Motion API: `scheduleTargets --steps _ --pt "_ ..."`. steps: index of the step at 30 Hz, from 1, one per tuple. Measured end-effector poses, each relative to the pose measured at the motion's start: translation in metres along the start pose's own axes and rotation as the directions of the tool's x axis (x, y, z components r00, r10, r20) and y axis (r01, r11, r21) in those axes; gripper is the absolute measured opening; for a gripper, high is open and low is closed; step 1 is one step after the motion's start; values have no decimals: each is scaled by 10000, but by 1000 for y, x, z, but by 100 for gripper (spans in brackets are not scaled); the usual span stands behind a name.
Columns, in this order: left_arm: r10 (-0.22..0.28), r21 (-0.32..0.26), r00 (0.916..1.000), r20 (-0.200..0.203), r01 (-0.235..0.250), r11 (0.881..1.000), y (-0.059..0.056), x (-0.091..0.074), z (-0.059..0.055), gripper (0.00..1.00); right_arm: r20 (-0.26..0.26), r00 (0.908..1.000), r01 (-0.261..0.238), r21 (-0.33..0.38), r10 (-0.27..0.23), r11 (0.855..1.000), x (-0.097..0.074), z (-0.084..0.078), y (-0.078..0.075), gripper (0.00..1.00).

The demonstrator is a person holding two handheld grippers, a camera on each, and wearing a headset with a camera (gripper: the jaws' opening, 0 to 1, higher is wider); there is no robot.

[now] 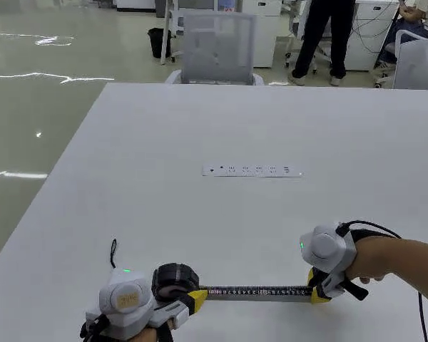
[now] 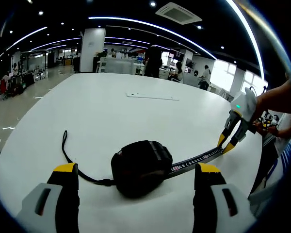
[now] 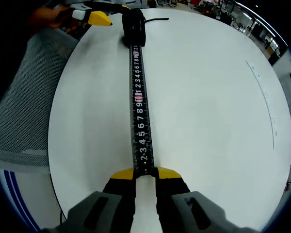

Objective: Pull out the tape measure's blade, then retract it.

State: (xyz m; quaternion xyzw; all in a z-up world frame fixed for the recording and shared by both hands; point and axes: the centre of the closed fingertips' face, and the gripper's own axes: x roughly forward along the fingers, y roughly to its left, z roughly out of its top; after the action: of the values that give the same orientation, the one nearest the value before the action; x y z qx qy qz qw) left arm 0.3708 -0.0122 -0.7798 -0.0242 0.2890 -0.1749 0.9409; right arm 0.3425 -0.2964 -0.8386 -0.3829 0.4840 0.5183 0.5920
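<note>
**Tape blade drawn out across the worktop, ready for the return**

The tape measure's black case (image 1: 175,279) sits on the white worktop (image 1: 271,128) near its front edge. It lies between the wide-open jaws of the left hand-held gripper (image 2: 137,170), with a gap showing on either side. The blade (image 3: 139,97) runs flat from the case out to the right, its long axis left to right along the near edge. The right hand-held gripper (image 3: 145,172) has its jaws pinched shut on the blade's end. Retraction looks to be the step ahead. The case lies directly left of the right gripper, so feeding the blade home would mean travelling straight along that line.
</note>
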Motion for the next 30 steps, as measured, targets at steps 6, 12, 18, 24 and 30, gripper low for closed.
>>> scheduleTargets --steps 6,12,18,24,30 --pt "254 307 9993 -283 -245 9992 2 13 -6 96 -207 9998 -43 98 45 9999 0 0 0 15" --pt "296 128 9989 -367 -292 9995 -3 21 -10 96 -94 10000 -28 168 29 9999 1 -1 0 15" --pt "374 -15 9992 -153 -375 9993 -5 25 -3 93 -144 9999 21 353 -16 9994 0 0 0 15" --pt "429 -408 9988 -252 -439 9982 -5 31 -3 90 -190 9998 20 479 -11 9989 0 -1 0 15" --pt "559 -722 9981 -262 -577 9957 -7 36 -3 84 -89 9999 89 599 -84 9982 1 -1 -1 15"
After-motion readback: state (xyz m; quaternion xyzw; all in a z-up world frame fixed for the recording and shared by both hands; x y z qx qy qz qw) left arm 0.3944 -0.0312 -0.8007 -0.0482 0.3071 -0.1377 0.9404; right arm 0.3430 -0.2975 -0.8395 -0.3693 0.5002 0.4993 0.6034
